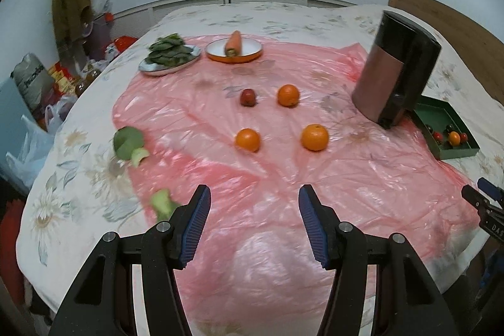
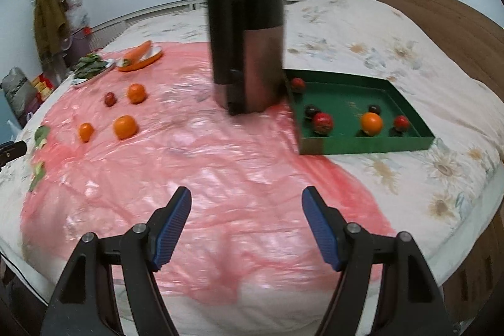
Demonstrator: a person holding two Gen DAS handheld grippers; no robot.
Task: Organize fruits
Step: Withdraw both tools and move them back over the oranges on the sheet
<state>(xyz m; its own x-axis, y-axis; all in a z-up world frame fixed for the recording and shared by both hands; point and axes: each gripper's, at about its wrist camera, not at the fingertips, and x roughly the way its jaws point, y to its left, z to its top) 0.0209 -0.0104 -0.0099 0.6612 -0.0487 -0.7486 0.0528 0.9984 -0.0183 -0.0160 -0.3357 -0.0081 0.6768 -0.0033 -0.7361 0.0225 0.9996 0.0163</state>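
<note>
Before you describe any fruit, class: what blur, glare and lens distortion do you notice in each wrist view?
Left wrist view: fisheye bends the bed edge, the green leaves smear with motion blur, and the pink plastic sheet glares. Right wrist view: the dark cylinder has ghosted edges, the sheet shines, and the dark corners vignette.

Bed with white floral-print bedspread [image 2: 393, 59], crinkled pink plastic sheet [image 1: 252, 178] spread over its middle, shallow green cardboard tray [image 2: 362, 145] at the sheet's right edge, green leaf scraps [image 1: 127, 144] at its left edge.
</note>
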